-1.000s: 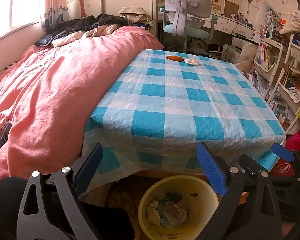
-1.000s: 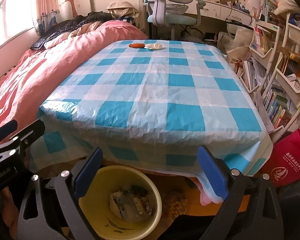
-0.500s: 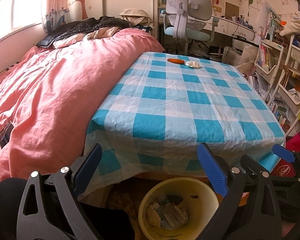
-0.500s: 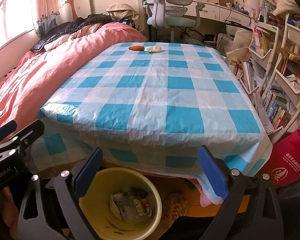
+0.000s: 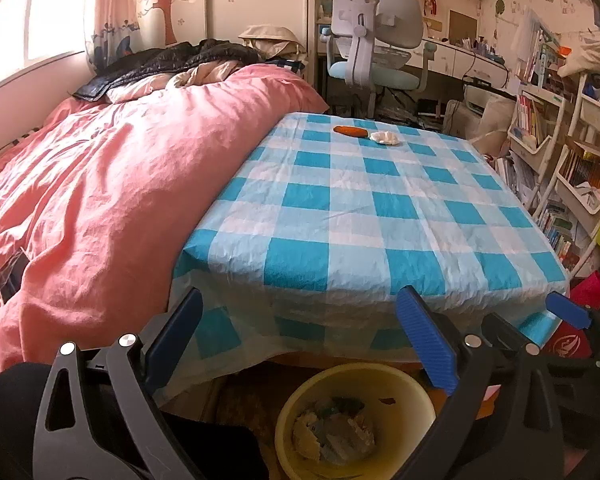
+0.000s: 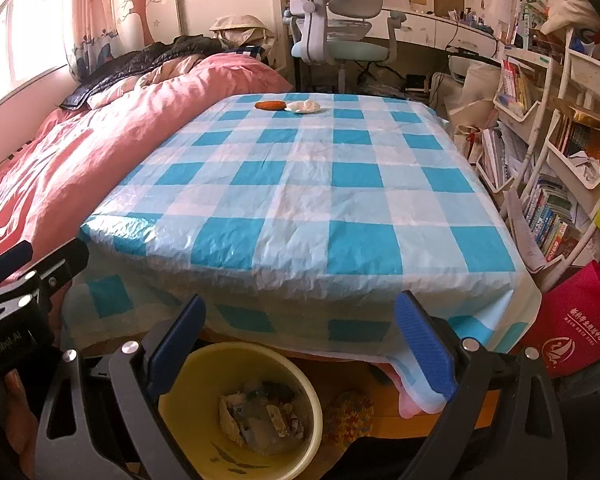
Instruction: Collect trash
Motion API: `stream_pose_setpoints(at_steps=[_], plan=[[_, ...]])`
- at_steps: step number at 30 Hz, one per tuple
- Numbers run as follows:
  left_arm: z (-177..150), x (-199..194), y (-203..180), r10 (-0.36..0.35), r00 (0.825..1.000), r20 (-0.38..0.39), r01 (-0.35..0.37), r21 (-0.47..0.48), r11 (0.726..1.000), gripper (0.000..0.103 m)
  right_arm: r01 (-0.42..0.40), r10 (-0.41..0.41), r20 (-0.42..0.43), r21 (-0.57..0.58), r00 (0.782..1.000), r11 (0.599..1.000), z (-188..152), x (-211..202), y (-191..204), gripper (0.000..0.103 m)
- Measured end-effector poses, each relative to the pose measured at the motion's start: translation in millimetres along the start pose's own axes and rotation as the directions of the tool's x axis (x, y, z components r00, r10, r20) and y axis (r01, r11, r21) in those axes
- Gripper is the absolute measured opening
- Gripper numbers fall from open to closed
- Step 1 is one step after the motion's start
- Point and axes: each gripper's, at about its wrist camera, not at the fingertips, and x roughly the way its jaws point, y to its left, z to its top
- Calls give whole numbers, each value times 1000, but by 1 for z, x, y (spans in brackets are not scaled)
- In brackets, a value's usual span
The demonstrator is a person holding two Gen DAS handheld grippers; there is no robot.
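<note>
A: Left wrist cam: left gripper [image 5: 300, 344] low at the near edge of the counter w/ the blue-and-white checked plastic cloth [image 5: 364, 216]. Jaws wide, nothing betw. them.

B: And the right one?

A: Right gripper [image 6: 300, 344], same. Jaws wide, empty, hanging over the round yellow plastic bin [image 6: 240, 408] on the floor just under the counter's near edge. Bin has crumpled paper and wrapper scraps [image 6: 260, 416] in the bottom.

B: Any trash on the counter?

A: Far end, well apart from both grippers: a small orange oblong piece [image 6: 271, 105] and, just beside it on its right, a crumpled white wad [image 6: 306, 107]. Can't tell if they touch.

B: Surroundings?

A: Pink quilted bed [image 5: 100, 184] right against the counter's left side, pale grey-blue desk chair [image 6: 332, 20] behind the far end, bookshelves [image 6: 552, 184] on the right.
</note>
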Motion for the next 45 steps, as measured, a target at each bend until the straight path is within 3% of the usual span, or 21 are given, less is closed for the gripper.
stream_pose_setpoints(at_steps=[45], plan=[[14, 4, 1, 0, 1000, 30, 1, -38, 999, 96, 4, -5, 25, 42, 1000, 999, 7, 3, -4, 94]])
